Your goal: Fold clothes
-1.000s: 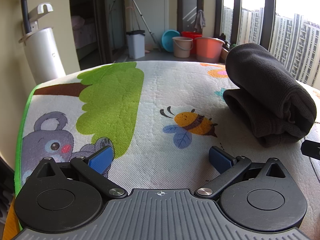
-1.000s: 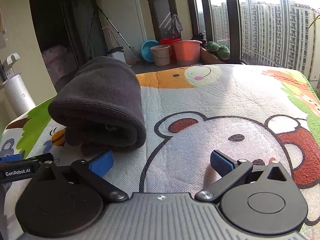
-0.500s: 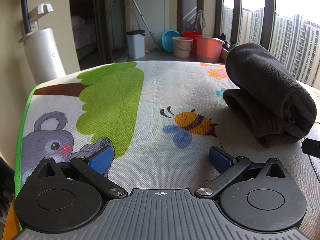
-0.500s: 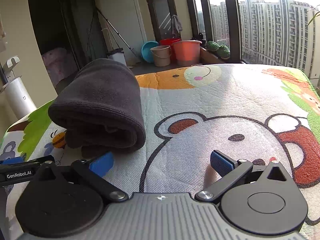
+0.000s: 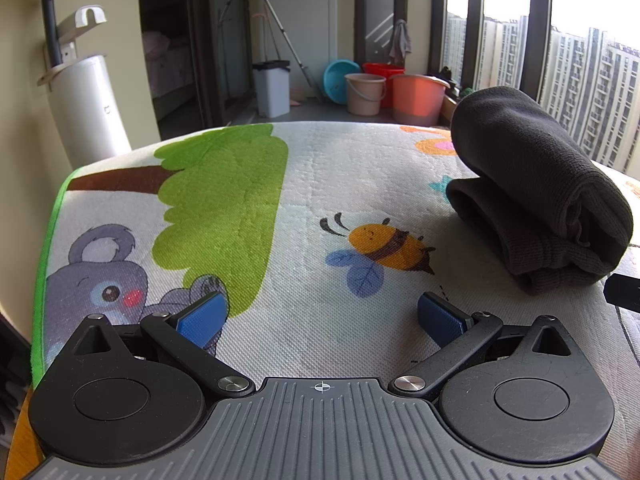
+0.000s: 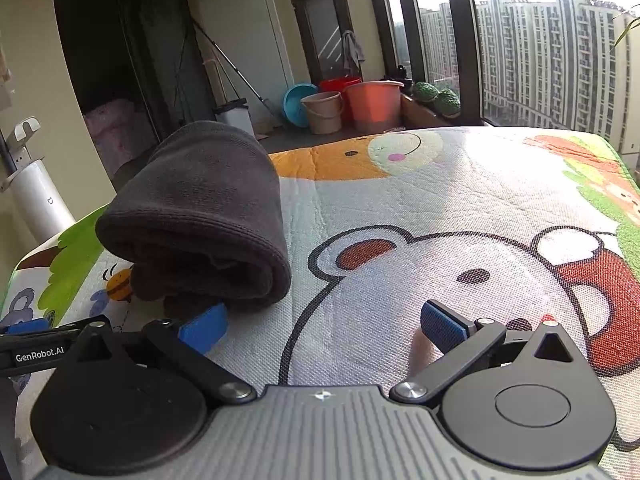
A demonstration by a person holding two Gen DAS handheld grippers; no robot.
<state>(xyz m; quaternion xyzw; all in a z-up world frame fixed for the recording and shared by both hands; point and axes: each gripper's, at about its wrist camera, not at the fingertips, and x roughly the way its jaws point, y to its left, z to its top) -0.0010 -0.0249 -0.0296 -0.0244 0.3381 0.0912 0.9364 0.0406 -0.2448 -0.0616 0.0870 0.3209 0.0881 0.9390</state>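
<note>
1. On the cartoon mat (image 5: 320,168), the dark garment (image 6: 200,216) sits folded between my grippers, so folding looks done.
2. Left gripper (image 5: 320,316) and right gripper (image 6: 324,324) are both spread wide and empty, parked beside it, I'd guess to avoid mussing it.

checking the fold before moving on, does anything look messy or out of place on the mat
Only slightly: the dark grey fleece garment is folded into a bulky bundle on the cartoon-print mat, with inner layers bunching out at its near end. Both open grippers hold nothing.

Folded garment (image 5: 536,184) on mat (image 5: 304,168)
</note>
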